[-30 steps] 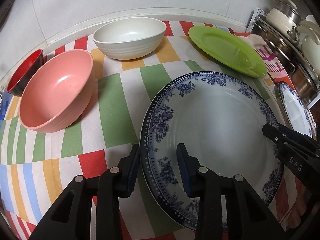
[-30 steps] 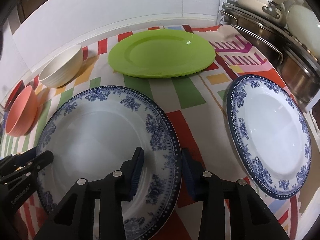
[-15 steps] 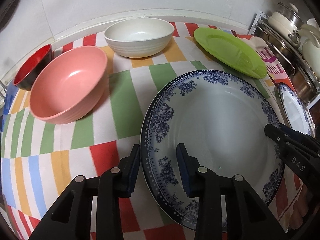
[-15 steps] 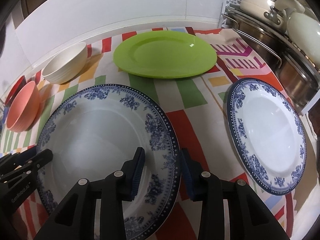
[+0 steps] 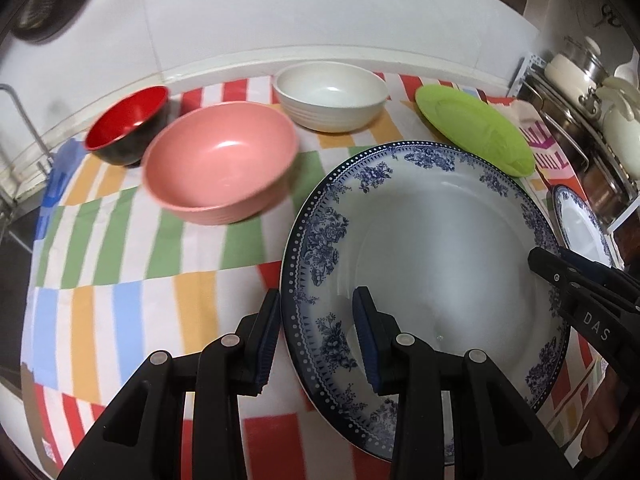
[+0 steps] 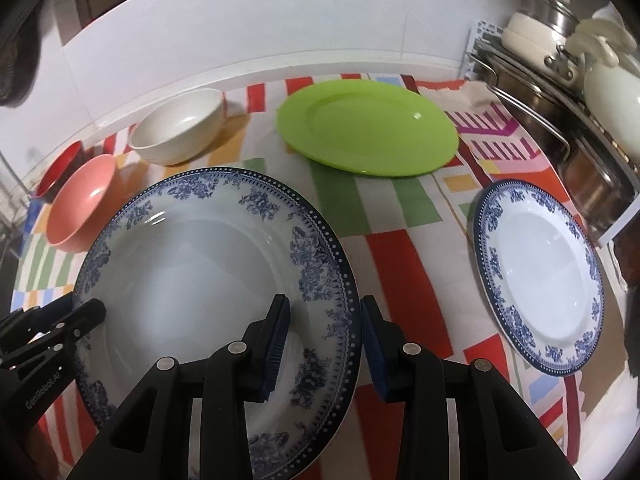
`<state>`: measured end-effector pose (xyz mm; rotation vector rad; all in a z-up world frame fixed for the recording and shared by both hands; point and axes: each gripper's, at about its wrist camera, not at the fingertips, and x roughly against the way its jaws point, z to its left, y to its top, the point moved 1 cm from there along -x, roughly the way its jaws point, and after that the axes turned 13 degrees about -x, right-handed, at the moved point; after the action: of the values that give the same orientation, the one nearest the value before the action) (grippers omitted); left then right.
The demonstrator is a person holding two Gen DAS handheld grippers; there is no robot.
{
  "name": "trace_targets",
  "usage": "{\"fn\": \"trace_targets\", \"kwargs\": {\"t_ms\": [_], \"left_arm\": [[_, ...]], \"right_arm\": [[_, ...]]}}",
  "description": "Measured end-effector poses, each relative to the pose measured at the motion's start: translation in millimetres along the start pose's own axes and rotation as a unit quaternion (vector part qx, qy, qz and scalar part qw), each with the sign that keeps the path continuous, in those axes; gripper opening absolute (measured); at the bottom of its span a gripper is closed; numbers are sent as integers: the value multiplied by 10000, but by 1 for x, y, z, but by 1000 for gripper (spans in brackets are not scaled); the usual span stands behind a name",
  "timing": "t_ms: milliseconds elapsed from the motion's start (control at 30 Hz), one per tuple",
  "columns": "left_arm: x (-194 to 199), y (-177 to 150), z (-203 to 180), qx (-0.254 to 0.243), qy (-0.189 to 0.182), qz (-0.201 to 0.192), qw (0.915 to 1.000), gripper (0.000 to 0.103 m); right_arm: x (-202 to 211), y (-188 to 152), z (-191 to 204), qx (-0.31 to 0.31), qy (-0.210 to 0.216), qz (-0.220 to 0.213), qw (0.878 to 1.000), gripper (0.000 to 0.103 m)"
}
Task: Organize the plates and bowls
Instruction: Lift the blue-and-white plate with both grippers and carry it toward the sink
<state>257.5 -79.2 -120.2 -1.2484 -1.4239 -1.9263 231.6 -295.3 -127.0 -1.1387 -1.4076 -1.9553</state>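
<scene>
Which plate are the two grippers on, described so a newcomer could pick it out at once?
Start from the striped cloth covering the counter, with the pot rack at its right end. The near plate straddled at opposite rims by the left gripper and right gripper is the large blue-floral plate. The green plate is plain; its smaller blue-floral twin lies untouched beside the rack.

White tiled wall (image 5: 320,12), striped tablecloth (image 5: 120,280)

white letters "das" stand on the right gripper (image 5: 536,258) at the frame's right edge, and what seems "genrobot.ai" on the left gripper (image 6: 90,308) at lower left.
</scene>
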Motion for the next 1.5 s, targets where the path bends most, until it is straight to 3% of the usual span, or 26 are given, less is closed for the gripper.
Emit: {"fn": "trace_targets", "kwargs": {"t_ms": [767,1167,1500], "left_arm": [[74,-68,102,656,523,-236,9962,36],[82,-98,139,882,697,-64,9936,36],[67,-114,153,927,702,230,9929,36]], "right_arm": [[59,-46,112,730,528,-292,9955,37],[61,-74,159,1010,742,-141,9920,37],[47,-90,180,1110,773,89,9908,37]]}}
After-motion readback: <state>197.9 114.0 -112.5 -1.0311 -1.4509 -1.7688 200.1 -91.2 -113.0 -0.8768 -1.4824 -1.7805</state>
